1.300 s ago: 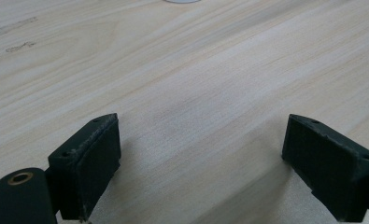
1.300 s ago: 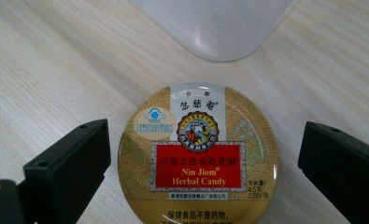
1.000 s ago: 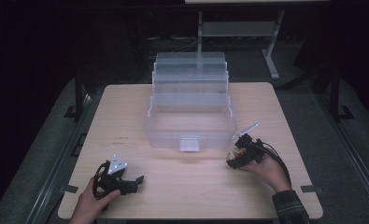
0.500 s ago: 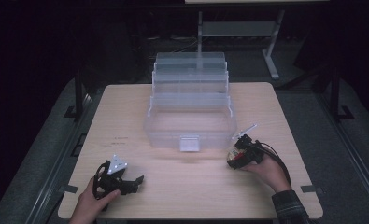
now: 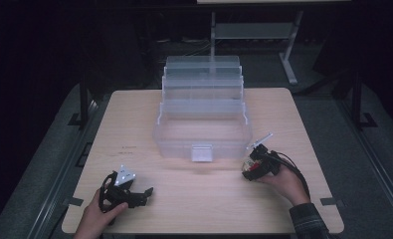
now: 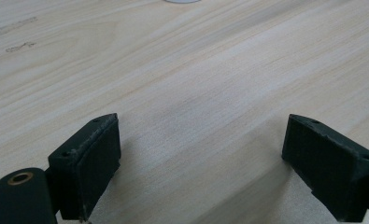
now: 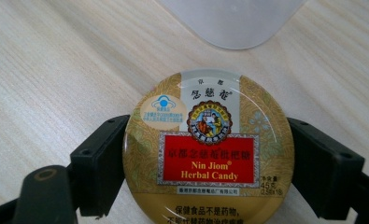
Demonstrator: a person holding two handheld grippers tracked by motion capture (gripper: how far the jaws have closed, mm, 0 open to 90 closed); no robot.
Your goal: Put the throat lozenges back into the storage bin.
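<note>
A round gold herbal-candy tin [image 7: 208,149] is held between the jaws of the right gripper [image 5: 256,167] near the light wooden table's [image 5: 209,204] right edge, just beside the clear plastic tiered organiser box [image 5: 203,130]; the left gripper [image 5: 127,191] is seen wide and empty at the near-left corner.

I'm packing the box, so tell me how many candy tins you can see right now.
1. The round candy tin sits clamped in the right gripper, just off the clear box's front right corner. The box looks empty, though its stepped trays could hide more.
</note>
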